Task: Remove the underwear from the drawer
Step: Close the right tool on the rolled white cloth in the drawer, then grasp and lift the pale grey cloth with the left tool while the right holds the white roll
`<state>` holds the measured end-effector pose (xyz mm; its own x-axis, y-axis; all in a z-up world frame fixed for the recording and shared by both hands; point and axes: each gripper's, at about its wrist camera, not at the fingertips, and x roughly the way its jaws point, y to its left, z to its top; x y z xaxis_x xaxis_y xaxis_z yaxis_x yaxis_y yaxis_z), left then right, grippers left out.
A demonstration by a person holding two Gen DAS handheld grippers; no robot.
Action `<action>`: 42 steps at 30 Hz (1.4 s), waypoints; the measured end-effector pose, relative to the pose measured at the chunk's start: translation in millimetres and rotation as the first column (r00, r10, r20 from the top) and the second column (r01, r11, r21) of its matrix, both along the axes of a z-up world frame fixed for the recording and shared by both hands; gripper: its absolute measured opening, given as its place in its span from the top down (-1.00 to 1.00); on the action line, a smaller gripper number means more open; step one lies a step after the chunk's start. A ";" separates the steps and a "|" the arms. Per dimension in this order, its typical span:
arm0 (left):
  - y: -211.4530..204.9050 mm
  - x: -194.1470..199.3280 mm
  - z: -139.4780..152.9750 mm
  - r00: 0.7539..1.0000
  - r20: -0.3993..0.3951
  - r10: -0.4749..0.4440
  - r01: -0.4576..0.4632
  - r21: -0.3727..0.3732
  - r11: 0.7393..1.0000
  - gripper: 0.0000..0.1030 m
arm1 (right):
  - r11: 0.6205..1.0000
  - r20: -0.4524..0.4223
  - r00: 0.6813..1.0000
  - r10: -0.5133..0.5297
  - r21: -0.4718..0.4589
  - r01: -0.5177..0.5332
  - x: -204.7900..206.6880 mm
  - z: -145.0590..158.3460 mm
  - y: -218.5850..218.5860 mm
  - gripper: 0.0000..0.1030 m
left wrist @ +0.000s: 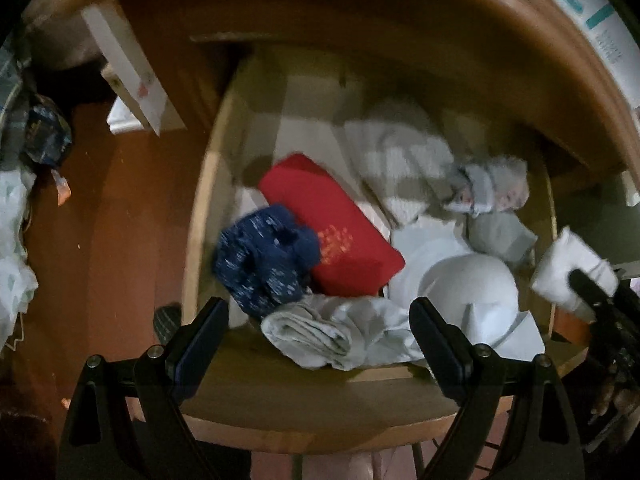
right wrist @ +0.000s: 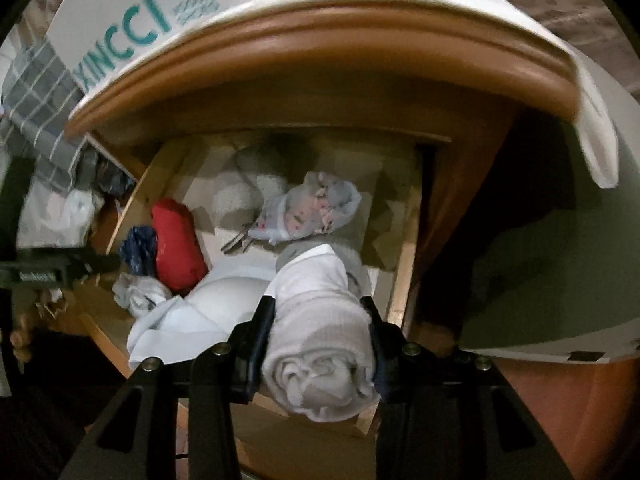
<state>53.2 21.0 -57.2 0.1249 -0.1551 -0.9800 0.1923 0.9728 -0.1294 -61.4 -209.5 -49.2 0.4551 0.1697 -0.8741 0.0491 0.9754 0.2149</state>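
White rolled underwear sits clamped between the fingers of the right claw, gripped across its middle so the roll cannot unwind, its coiled end facing the camera. In the left wrist view the same roll shows at the far right, held just above the right wall of the drawer, so I judge it is on its way out rather than resting inside.

Spread wide and holding nothing, the left claw hovers over the drawer's front edge. Between its fingers lies a crumpled pale cloth, which looks like the nearest thing it could take next.

Further in, a navy speckled bundle leans against a red pouch at the drawer's left side. A smooth white garment fills the front right, and a floral bundle lies behind it, all loosely piled. On top of the cabinet rests a white bag with teal lettering.
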 end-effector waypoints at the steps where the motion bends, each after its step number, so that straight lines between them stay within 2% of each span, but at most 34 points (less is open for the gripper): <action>1: -1.0 0.7 -3.0 1.000 -0.019 0.002 -0.002 -0.004 1.000 -0.75 | 1.000 0.014 1.000 -0.004 -0.007 0.004 -1.6 2.8 -0.9 0.18; 5: -8.7 4.7 -20.8 0.993 -0.118 0.017 -0.016 0.012 1.000 -0.75 | 0.999 0.057 0.997 -0.049 0.012 0.049 -7.0 11.2 -8.0 0.18; 9: -9.0 9.2 -39.7 0.976 -0.207 0.070 -0.065 0.034 0.997 -0.75 | 0.999 0.066 0.997 -0.036 0.040 0.034 -5.3 12.1 -5.5 0.18; 15: -11.7 15.0 -54.5 0.954 -0.276 0.114 -0.100 0.065 0.993 -0.77 | 0.998 0.078 0.997 -0.024 0.067 0.018 -5.9 14.1 -3.0 0.18; 18: -16.8 15.7 -61.8 0.947 -0.303 0.105 -0.076 0.106 0.992 -0.74 | 0.996 0.083 0.995 -0.051 0.081 0.044 -6.8 15.2 -8.9 0.18; 21: -21.2 15.7 -67.1 0.941 -0.325 0.091 -0.059 0.109 0.992 -0.70 | 0.996 0.092 0.994 -0.059 0.079 0.052 -7.3 17.9 -10.4 0.18; 23: -24.4 15.6 -70.2 0.936 -0.342 0.083 -0.052 0.099 0.994 -0.58 | 0.996 0.094 0.994 -0.055 0.082 0.047 -7.6 18.7 -9.6 0.18; 25: -23.8 16.6 -75.5 0.926 -0.370 0.077 -0.064 0.048 0.997 -0.22 | 0.996 0.090 0.995 -0.052 0.079 0.045 -6.4 17.7 -8.7 0.18; 26: -23.5 16.6 -76.9 0.923 -0.378 0.074 -0.065 0.037 0.997 -0.18 | 0.996 0.089 0.995 -0.051 0.080 0.044 -5.8 17.6 -8.6 0.18; 31: -26.7 10.8 -64.4 0.948 -0.317 0.042 -0.034 0.029 0.999 0.25 | 0.996 0.087 0.995 -0.055 0.081 0.048 -5.1 16.6 -9.0 0.18; 33: -29.3 5.6 -55.7 0.958 -0.286 0.031 -0.026 0.024 0.999 0.34 | 0.996 0.088 0.995 -0.056 0.081 0.049 -5.2 16.3 -9.2 0.18; 42: -17.4 -8.7 -23.1 0.985 -0.170 0.001 -0.010 -0.052 0.999 0.42 | 0.996 0.092 0.994 -0.065 0.073 0.059 -7.3 16.6 -10.8 0.18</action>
